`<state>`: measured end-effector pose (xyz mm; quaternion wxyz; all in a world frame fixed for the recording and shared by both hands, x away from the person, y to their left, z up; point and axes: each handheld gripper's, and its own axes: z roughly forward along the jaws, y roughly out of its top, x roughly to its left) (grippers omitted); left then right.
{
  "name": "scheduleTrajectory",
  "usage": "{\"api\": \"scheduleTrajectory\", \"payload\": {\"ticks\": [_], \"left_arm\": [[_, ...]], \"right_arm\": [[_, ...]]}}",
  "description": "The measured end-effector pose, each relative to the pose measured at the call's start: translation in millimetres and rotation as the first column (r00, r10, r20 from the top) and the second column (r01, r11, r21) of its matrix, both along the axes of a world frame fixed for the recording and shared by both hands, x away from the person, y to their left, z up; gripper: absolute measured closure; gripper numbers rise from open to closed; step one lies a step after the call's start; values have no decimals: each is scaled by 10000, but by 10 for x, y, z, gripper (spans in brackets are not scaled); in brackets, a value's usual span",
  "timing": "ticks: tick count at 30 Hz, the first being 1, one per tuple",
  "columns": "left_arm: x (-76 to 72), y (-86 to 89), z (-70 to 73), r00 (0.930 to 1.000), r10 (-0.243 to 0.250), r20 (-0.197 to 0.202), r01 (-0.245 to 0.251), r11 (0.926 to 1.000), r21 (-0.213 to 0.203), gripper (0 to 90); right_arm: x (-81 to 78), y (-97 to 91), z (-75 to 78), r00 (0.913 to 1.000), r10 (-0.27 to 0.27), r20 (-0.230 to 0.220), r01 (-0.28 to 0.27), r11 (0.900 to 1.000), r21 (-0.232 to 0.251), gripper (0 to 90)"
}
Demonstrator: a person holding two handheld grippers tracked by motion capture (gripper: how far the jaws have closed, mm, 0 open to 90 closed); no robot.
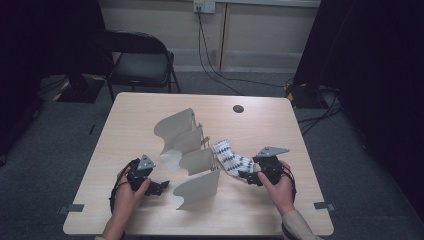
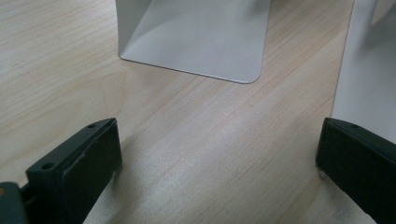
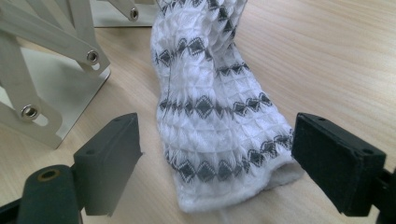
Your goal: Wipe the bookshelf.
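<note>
A white sock (image 1: 231, 160) with dark diamond stripes lies on the wooden table (image 1: 260, 125), right of a white metal folding rack (image 1: 186, 150) with several upright plates. My right gripper (image 1: 248, 177) is open at the sock's near end, and the sock's cuff (image 3: 224, 154) lies between its jaws, which stand wide apart either side. My left gripper (image 1: 161, 187) is open just left of the rack's nearest plate (image 1: 197, 189). Bare table shows between its jaws, with a plate's base (image 2: 196, 42) ahead.
The rack's scissor-link arms (image 3: 51, 42) with rivets stand close to the left of the right gripper. A round cable hole (image 1: 238, 108) sits at the table's far side. A black chair (image 1: 140, 57) stands beyond the table, with cables on the floor.
</note>
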<state>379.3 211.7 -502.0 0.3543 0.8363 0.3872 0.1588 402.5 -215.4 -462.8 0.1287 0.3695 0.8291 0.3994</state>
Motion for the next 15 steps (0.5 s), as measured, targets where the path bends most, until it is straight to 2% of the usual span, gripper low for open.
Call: {"api": "scheduleTrajectory", "payload": {"ticks": [15], "left_arm": [[-1,0,0,10000,4,7,-4,10000,11,0]], "right_arm": [[-119,-184,-8,10000,33,-57,-33,10000,1,151]]}}
